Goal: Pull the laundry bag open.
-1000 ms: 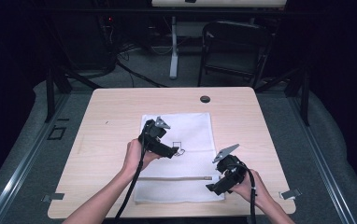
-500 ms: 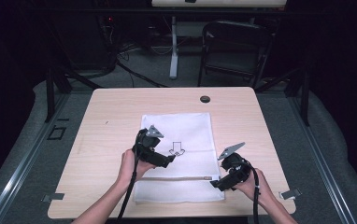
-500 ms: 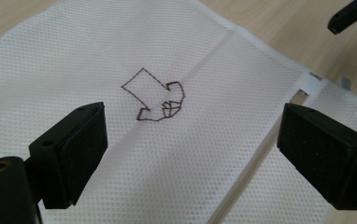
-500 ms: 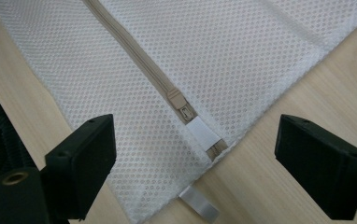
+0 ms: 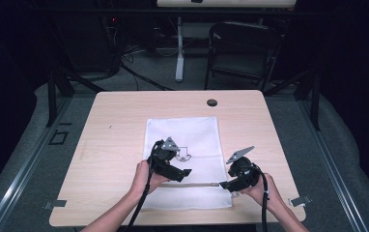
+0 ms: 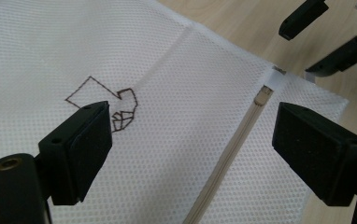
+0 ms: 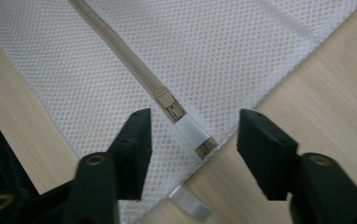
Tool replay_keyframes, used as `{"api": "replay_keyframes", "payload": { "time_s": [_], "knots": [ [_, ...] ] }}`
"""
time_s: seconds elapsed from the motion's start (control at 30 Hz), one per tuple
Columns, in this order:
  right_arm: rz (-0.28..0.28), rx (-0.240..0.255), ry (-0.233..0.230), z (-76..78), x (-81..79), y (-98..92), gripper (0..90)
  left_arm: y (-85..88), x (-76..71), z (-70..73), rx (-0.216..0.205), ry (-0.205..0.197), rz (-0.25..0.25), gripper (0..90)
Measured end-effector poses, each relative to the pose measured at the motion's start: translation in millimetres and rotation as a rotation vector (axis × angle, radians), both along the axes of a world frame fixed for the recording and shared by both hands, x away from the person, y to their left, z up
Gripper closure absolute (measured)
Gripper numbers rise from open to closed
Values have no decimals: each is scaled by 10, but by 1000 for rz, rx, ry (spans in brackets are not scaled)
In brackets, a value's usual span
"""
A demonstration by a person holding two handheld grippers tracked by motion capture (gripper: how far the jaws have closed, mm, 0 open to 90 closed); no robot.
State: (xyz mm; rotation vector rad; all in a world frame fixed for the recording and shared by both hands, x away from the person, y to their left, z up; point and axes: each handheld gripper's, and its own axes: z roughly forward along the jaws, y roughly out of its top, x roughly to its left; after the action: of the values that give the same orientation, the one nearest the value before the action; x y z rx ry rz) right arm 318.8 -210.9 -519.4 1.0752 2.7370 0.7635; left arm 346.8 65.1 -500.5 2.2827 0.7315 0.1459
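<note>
A white mesh bag (image 5: 192,140) lies flat in the middle of the table, with a small dark stitched arrow logo (image 6: 103,93). A beige zipper (image 6: 232,151) runs across its near part. The zipper's slider (image 7: 168,105) sits at the bag's right edge beside a white tab (image 7: 194,132). My left gripper (image 5: 185,173) hovers open over the cloth, the logo and zipper between its jaws (image 6: 190,135). My right gripper (image 5: 221,184) is open just above the slider end (image 7: 197,140), holding nothing. Its black fingers (image 6: 342,53) appear beyond the zipper end.
The light wooden table (image 5: 115,145) has bare wood on both sides of the bag. A small black round cap (image 5: 212,102) sits near the far edge. A dark folding chair (image 5: 243,53) and cables stand on the floor behind the table.
My left gripper has come nearer across the bag, from the logo toward the zipper. The right gripper has stayed by the bag's right edge, shifting only slightly.
</note>
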Motion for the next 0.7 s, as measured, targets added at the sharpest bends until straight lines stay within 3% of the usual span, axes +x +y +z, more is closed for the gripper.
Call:
{"api": "replay_keyframes", "payload": {
  "time_s": [0.13,0.27,0.37,0.7],
  "knots": [
    [-9,-1,11,-60,30,-2,655,-103,-11,-76,17,12,-33,138],
    [5,-30,39,-134,60,32,772,-198,-26,-143,10,21,-55,152],
    [13,-42,40,-164,64,65,800,-255,-35,-183,16,22,-85,151],
    [14,-52,57,-258,110,80,879,-389,-29,-331,24,40,-116,147]
  ]
}}
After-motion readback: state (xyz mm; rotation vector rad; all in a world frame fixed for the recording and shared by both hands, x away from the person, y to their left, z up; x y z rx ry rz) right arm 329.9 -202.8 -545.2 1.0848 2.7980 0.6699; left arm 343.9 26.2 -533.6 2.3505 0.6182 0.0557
